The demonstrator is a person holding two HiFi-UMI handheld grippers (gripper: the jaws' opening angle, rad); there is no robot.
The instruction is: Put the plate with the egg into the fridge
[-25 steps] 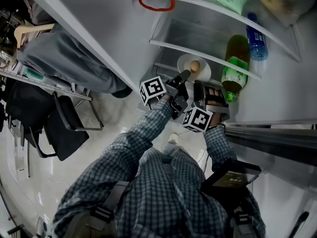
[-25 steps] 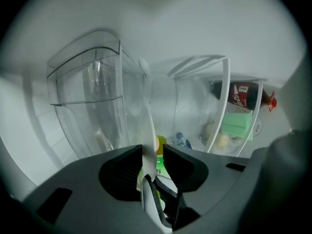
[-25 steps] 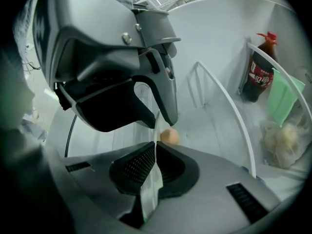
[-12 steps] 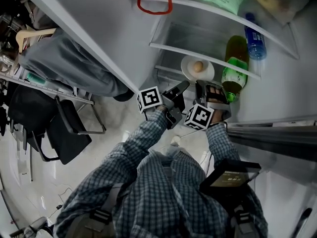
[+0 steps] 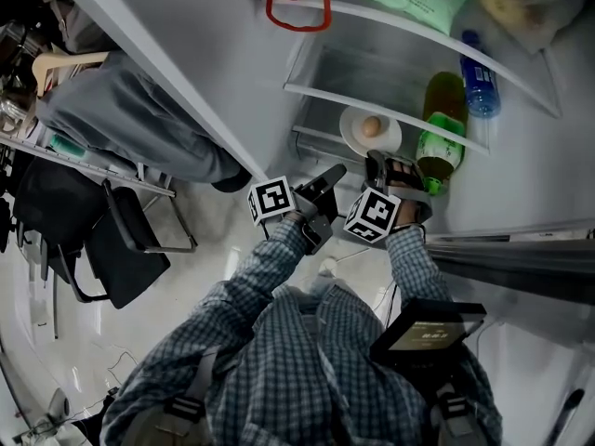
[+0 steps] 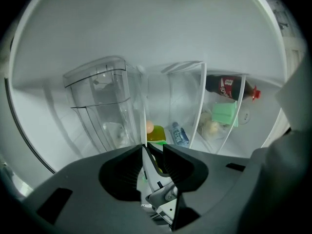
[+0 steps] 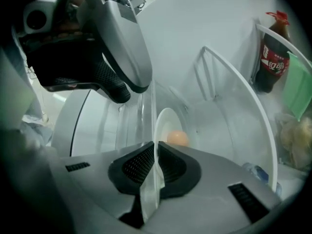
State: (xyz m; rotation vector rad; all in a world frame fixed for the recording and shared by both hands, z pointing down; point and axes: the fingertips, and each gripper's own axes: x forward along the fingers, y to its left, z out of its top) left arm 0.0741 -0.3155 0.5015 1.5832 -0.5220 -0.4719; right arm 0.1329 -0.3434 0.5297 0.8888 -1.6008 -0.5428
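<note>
Right hand-held gripper (image 7: 155, 150) clamps the plate (image 7: 163, 123) by its rim, 1 egg (image 7: 177, 138) on it, inside the fridge (image 5: 372, 59); left hand-held gripper (image 6: 152, 152) stands slightly apart, empty.

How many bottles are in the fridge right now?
3: a green bottle beside the plate, a water bottle next to it, and a cola bottle higher up by the green packet. More may be hidden.

smooth glossy white plate (image 5: 352, 131), clear plastic shelf (image 5: 325, 94), ribbed matt black fingers (image 7: 137, 167).
</note>
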